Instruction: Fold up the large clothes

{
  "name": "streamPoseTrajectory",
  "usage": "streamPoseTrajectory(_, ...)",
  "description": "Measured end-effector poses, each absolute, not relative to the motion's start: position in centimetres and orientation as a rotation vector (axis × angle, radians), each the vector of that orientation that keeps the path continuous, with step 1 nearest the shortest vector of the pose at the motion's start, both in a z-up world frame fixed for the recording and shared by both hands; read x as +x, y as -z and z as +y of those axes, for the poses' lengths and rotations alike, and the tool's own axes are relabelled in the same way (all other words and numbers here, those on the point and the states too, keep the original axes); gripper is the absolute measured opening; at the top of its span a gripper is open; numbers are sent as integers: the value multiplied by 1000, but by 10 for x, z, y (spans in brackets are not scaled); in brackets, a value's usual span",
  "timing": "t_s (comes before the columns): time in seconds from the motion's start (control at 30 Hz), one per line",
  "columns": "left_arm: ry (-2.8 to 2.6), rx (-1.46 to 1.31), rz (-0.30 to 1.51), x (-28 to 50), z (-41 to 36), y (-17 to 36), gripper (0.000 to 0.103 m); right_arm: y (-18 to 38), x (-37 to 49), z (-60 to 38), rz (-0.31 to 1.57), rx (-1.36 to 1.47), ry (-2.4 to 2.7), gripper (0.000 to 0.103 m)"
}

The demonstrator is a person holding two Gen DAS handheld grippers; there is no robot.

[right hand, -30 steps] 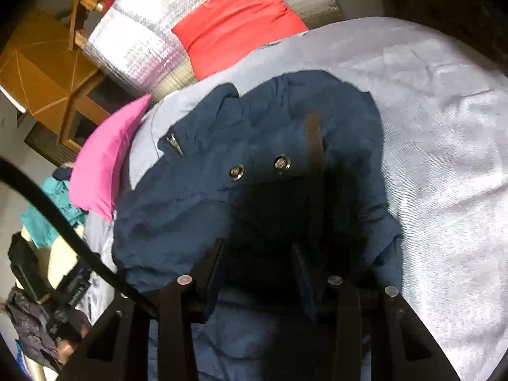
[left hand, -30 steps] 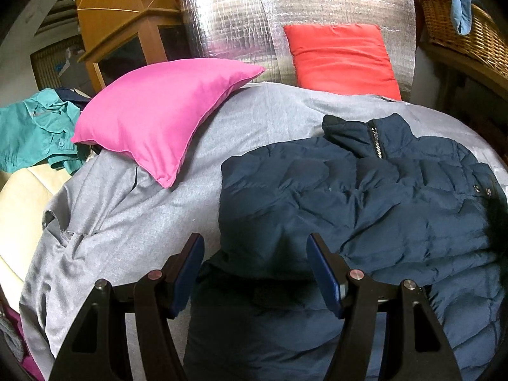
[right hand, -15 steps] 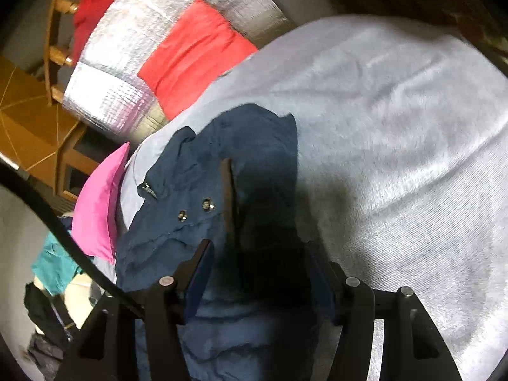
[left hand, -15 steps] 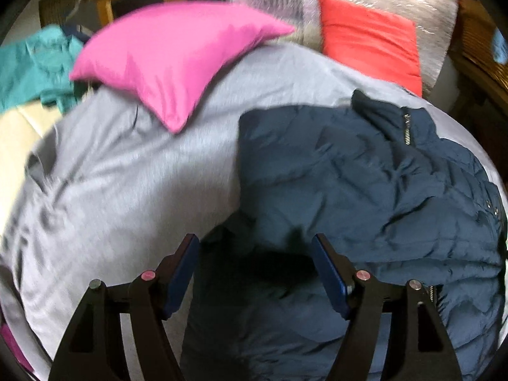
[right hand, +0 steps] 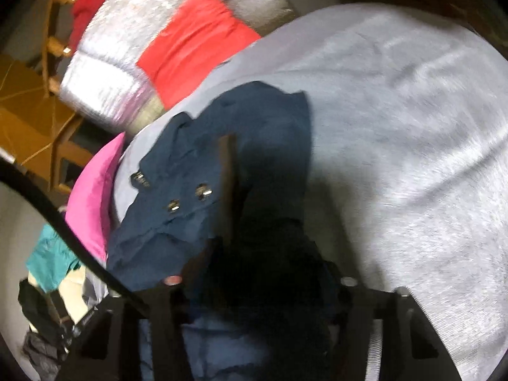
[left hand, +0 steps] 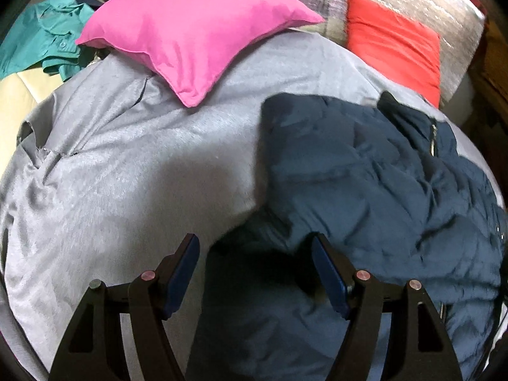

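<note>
Jacket (left hand: 365,171), one, navy and quilted, is lying on a grey bed cover (left hand: 127,165); no readable labels. Two cushions, a pink cushion (left hand: 190,31) and a red cushion (left hand: 393,41), are sitting behind. Left gripper (left hand: 255,270) is hanging with jaws wide, unpressed, over the jacket's edge. Right gripper (right hand: 257,285) jaws are closing with dark fabric between; I cannot tell their grip.

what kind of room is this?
Probably a lived-in bedroom or spare room: a bed under a grey cover, a pink pillow on it, and wooden furniture behind.
</note>
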State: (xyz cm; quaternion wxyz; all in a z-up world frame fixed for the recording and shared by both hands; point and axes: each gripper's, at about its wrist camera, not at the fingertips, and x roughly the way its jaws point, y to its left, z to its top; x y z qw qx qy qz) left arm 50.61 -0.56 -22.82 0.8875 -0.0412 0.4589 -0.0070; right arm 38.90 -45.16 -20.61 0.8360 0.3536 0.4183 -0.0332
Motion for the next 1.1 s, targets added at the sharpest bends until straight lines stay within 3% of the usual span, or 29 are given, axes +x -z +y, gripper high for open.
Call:
streamPoseTrajectory(0.33,72,-203,961,522,-2,242,73,210,396,-443,904,690,78,47)
streamPoseTrajectory(0.4,86,-211,954,523,-4,239,73,208,396,-441,901,676,77,47)
streamPoseTrajectory(0.47,90,-237,956,524,-4,237,73,213,397,-443,917,693,77,53)
streamPoseTrajectory(0.63,111,-240,956,524,-4,241,73,217,396,-449,906,753,58,53)
streamPoseTrajectory(0.8,108,-186,932,520,-12,235,54,198,391,-437,839,659,77,38)
streamPoseTrajectory(0.97,80,-145,961,523,-16,241,58,189,391,-431,812,613,80,39)
streamPoseTrajectory(1.1,55,-125,982,521,-17,235,60,209,397,-441,919,711,125,52)
